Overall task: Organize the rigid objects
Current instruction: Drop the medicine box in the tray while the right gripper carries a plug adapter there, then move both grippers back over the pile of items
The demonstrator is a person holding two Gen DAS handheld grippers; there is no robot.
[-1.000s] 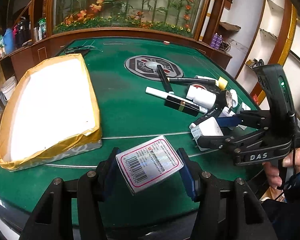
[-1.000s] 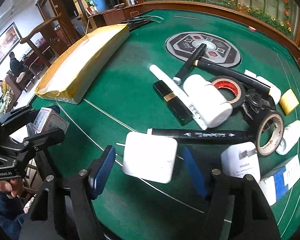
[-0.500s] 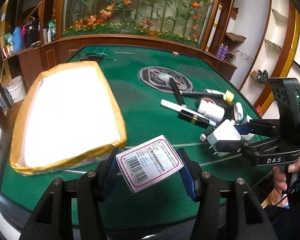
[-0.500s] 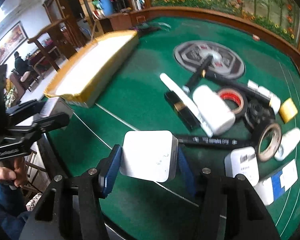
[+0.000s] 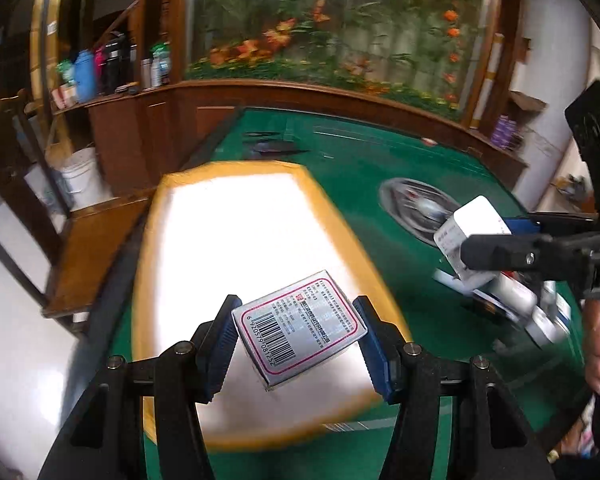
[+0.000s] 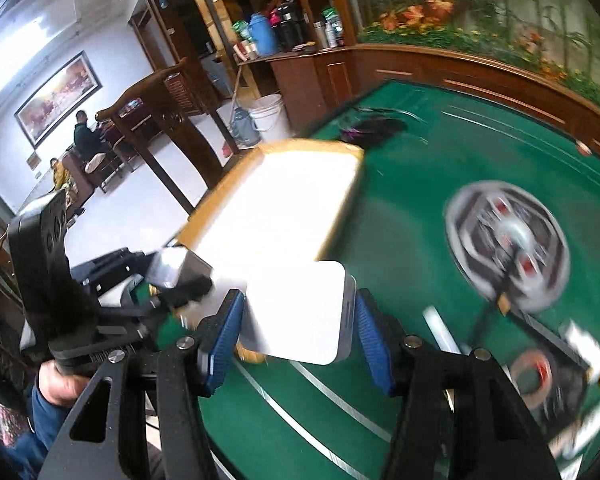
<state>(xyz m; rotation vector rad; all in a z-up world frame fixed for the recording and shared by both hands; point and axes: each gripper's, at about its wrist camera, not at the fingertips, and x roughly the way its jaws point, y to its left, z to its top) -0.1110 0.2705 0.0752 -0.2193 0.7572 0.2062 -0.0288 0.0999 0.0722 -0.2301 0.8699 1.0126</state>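
My left gripper [image 5: 298, 340] is shut on a small silver box [image 5: 300, 324] with a barcode and a red border. It hangs over the near end of a shallow, white-lined carton with yellow tape on its rim [image 5: 236, 168]. My right gripper [image 6: 298, 328] is shut on a white square power adapter [image 6: 300, 312], held above the green table near the carton's corner [image 6: 312, 145]. In the right wrist view the left gripper [image 6: 168, 276] and its silver box [image 6: 172, 268] sit just left of the adapter. The left wrist view shows the right gripper [image 5: 492, 236] with the adapter [image 5: 472, 220] at right.
Blurred loose items, among them tape rolls [image 6: 536, 372], lie at the right of the green table [image 6: 400, 200], near a round emblem [image 6: 508, 240]. Dark items [image 6: 372, 126] lie beyond the carton. White buckets [image 6: 266, 116] stand on the floor by the wooden rail. Two people sit far off.
The right gripper closed on the white adapter and lifted it off the table. Both grippers rose and swung left toward the yellow-rimmed carton, the left still holding the silver box.
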